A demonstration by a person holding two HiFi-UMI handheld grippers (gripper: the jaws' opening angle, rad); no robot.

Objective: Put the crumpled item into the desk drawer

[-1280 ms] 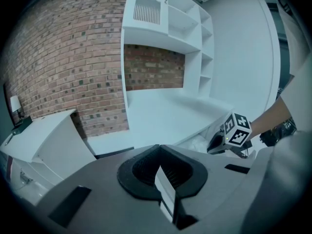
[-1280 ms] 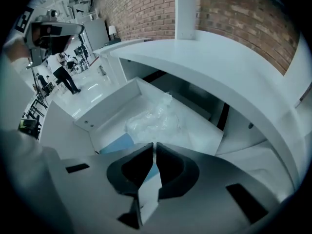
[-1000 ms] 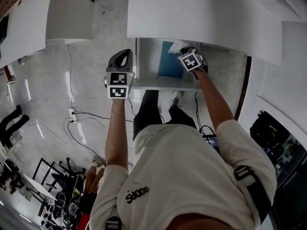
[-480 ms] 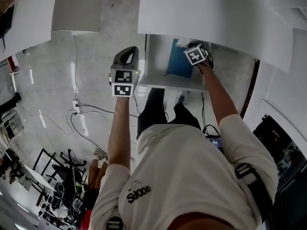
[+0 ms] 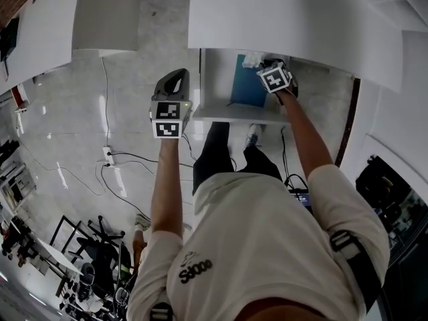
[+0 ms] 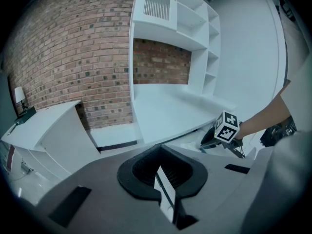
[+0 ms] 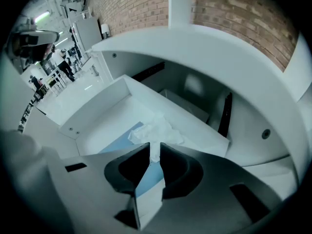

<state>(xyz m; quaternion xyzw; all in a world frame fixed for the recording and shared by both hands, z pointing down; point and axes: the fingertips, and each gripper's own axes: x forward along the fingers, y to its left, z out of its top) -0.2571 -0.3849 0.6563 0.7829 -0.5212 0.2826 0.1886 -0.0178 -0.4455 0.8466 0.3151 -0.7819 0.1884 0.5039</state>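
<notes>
The crumpled item is a wad of white paper (image 7: 155,129), also seen in the head view (image 5: 252,60). My right gripper (image 7: 153,152) is shut on its near edge and holds it just above a blue sheet (image 7: 122,141) that lies in the open white drawer (image 7: 97,101). In the head view the right gripper (image 5: 262,67) reaches over the drawer (image 5: 234,114), under the desk's edge. My left gripper (image 5: 172,85) hangs left of the drawer over the floor. In its own view the left gripper (image 6: 159,168) is shut and holds nothing.
The white desk top (image 5: 294,19) overhangs the drawer's back. A second white desk (image 5: 40,25) stands to the left. Cables and a power strip (image 5: 107,158) lie on the glossy floor. A brick wall and white shelves (image 6: 170,13) rise behind the desk.
The right gripper has stayed over the open drawer with the paper in it, edging slightly further in. The left gripper has hardly moved.
</notes>
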